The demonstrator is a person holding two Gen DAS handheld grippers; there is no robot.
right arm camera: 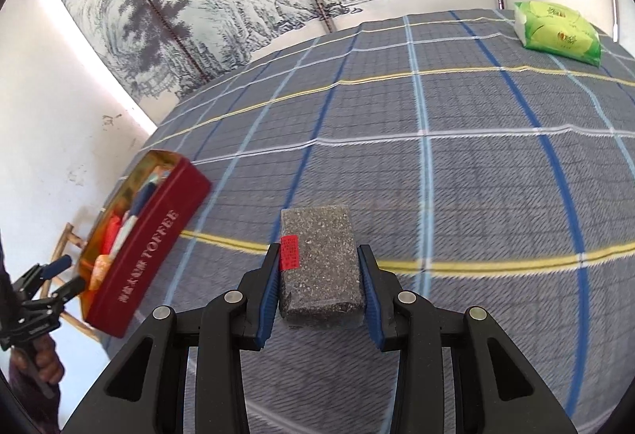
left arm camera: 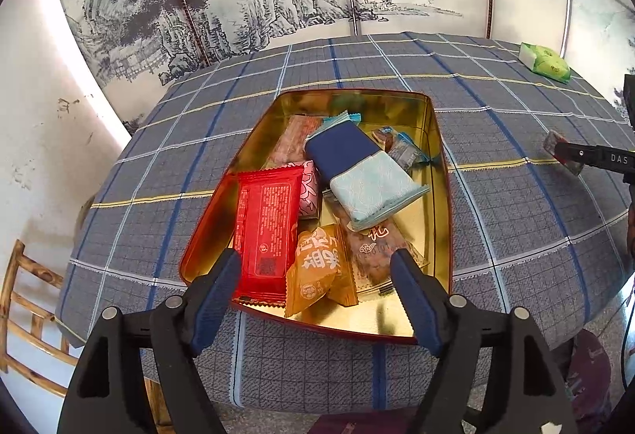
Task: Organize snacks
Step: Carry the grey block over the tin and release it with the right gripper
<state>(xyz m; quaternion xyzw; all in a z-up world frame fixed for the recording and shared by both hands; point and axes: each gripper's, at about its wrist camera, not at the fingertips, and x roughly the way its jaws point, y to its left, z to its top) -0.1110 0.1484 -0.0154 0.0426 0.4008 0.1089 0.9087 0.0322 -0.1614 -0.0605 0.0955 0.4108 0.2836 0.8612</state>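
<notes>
On the plaid cloth (right arm camera: 476, 164) stands a red tin (right arm camera: 147, 255) lettered "TOFFEE", filled with wrapped snacks (left arm camera: 266, 231). Over its near rim the left gripper (left arm camera: 317, 291) tilts downward, jaws spread and empty. Well to the side, the right gripper (right arm camera: 317, 275), marked "DAS", angles down, clamped on a speckled grey bar (right arm camera: 321, 267) bearing a red label. A green pack (right arm camera: 555, 33) lies far off.

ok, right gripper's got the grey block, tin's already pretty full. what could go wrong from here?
1. The grey speckled block is held only by its sides in the right gripper, so it might slip in transit.
2. The red toffee tin is crowded; the block may end up perched on the blue packet.
3. The left gripper hangs open over the tin's near end, in the likely drop path.
</notes>
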